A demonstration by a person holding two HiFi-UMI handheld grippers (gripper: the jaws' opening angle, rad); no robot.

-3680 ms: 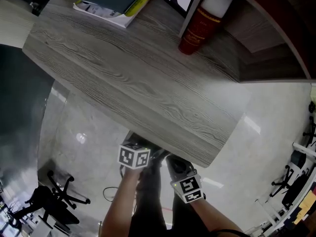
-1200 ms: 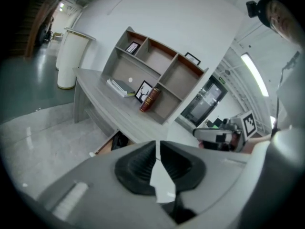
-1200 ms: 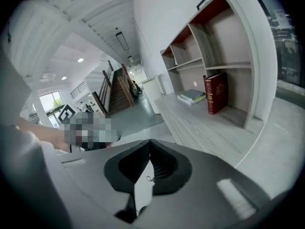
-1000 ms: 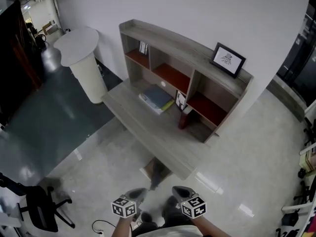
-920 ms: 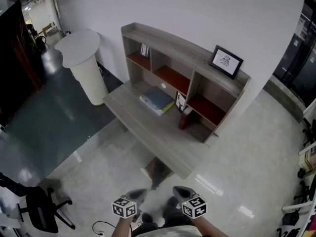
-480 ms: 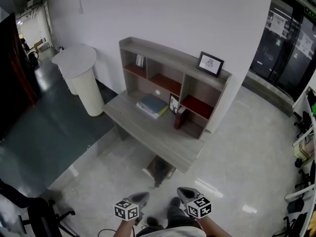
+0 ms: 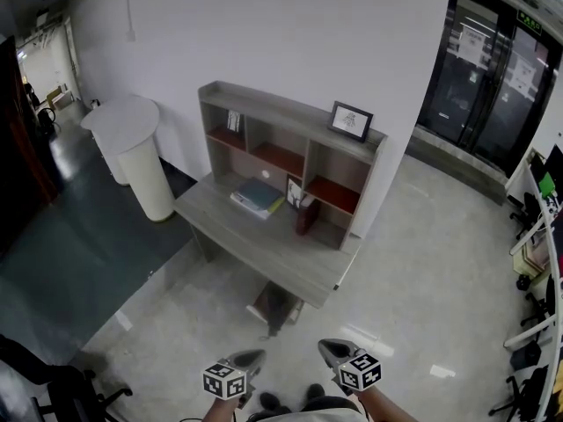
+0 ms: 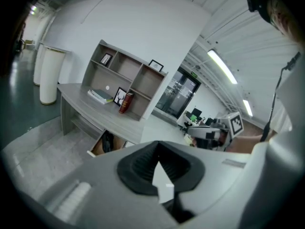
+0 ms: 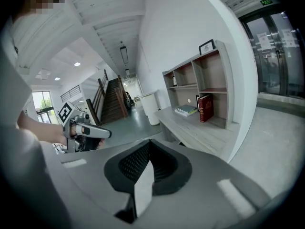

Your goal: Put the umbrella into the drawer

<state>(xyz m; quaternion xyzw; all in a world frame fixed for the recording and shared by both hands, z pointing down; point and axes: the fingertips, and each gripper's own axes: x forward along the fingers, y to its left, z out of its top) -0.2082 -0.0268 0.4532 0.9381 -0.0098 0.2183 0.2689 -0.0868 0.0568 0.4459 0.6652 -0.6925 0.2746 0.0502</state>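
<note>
Grey left claw (image 8: 158, 144) and right claw (image 9: 149, 143) both sit closed, seemingly holding nothing.

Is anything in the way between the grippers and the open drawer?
Nothing visible. Only bare floor lies between the left gripper, the right gripper and the drawer; a dark thing lies inside.

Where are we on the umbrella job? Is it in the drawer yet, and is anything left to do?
Done, it seems: a dark thing, likely the umbrella, lies in the open drawer under the desk. In hand: nothing. The left gripper and right gripper are both shut and empty, held well back from the desk. Left: perhaps only pushing the drawer shut, if that is wanted.
</note>
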